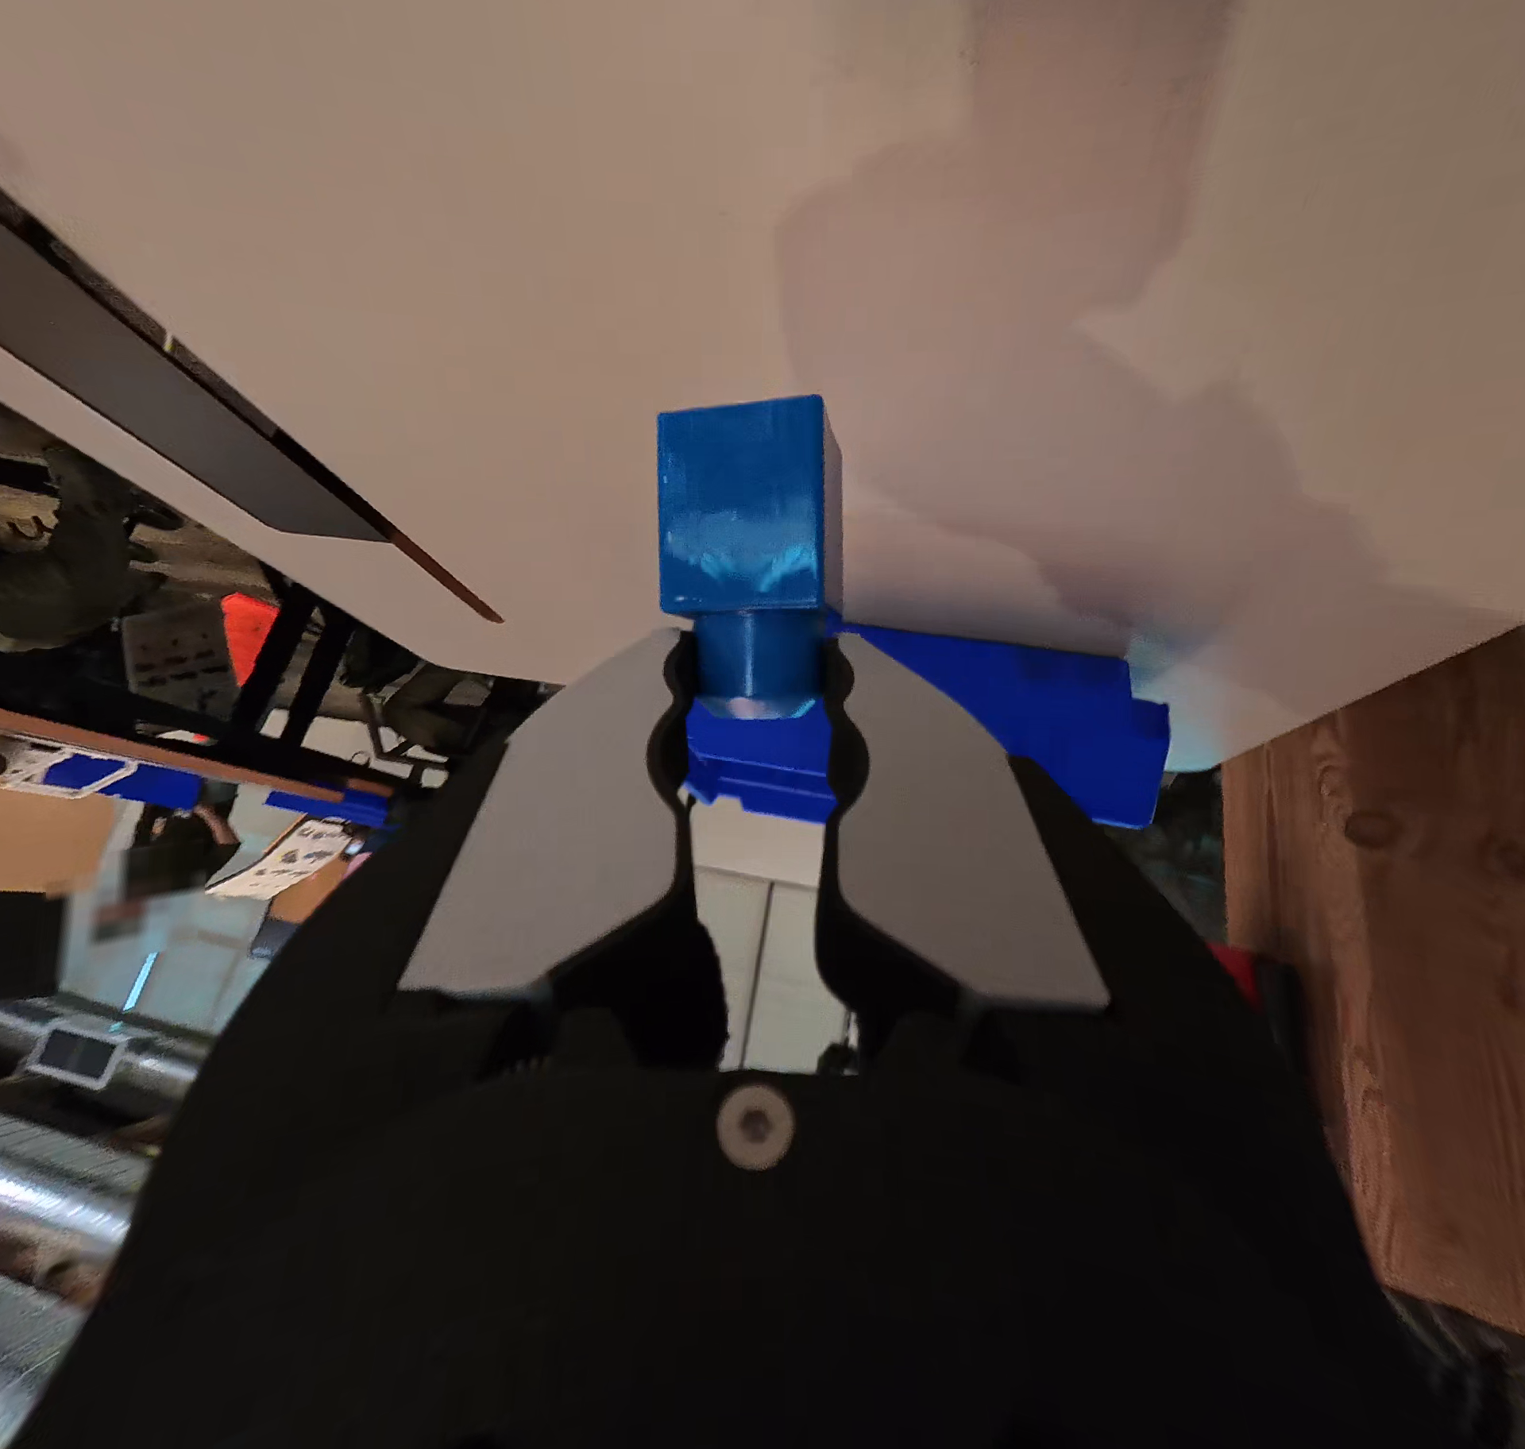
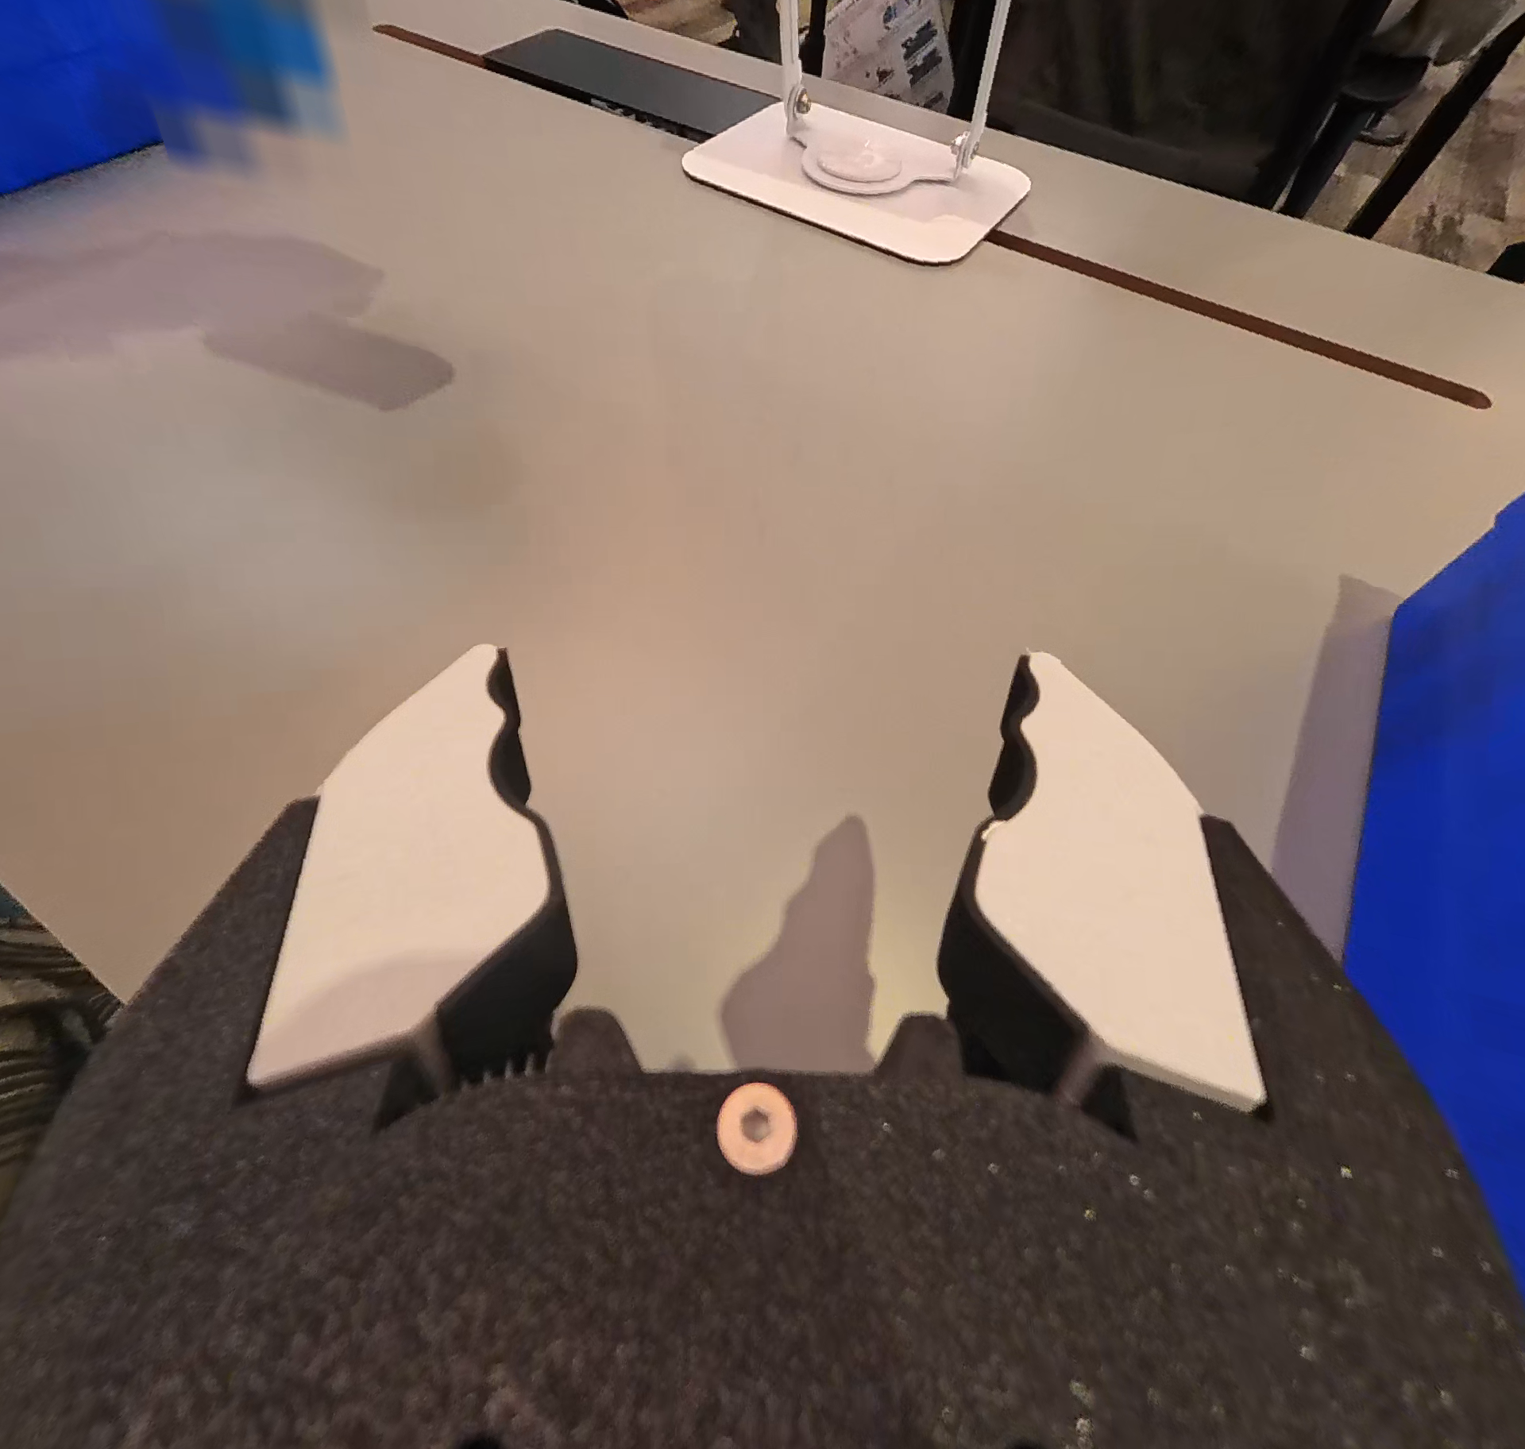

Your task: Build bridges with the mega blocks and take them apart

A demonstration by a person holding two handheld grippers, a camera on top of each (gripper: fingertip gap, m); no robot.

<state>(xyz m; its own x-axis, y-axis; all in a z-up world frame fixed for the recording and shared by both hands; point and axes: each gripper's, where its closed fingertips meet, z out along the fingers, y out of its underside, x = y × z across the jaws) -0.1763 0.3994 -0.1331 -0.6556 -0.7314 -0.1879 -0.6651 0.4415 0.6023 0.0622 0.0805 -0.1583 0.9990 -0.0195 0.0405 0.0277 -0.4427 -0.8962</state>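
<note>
Your left gripper is pinching a blue block assembly: the two fingers press on either side of a dark blue base piece, and a round blue stud rises from it just past the fingertips. Ahead of the stud sits a lighter blue square block, touching the stud's far end. To the right of your fingers a curved blue arch piece sweeps outward and ends in a squared foot; whether it is joined to the clamped base you cannot tell from here. The left wrist view is rolled over, so the pale table fills the space ahead of and above the claw, with a dark slot off to the left and a wooden panel at the far right.

Your right gripper is spread wide, with nothing between its fingers, only bare table showing in the gap. Far ahead and to the left of it a blurred blue shape hangs in the corner, too smeared to identify. Straight ahead, well apart from the claw, stands a white stand base at the table's slot. Close on the right of the claw is a large flat blue surface.
</note>
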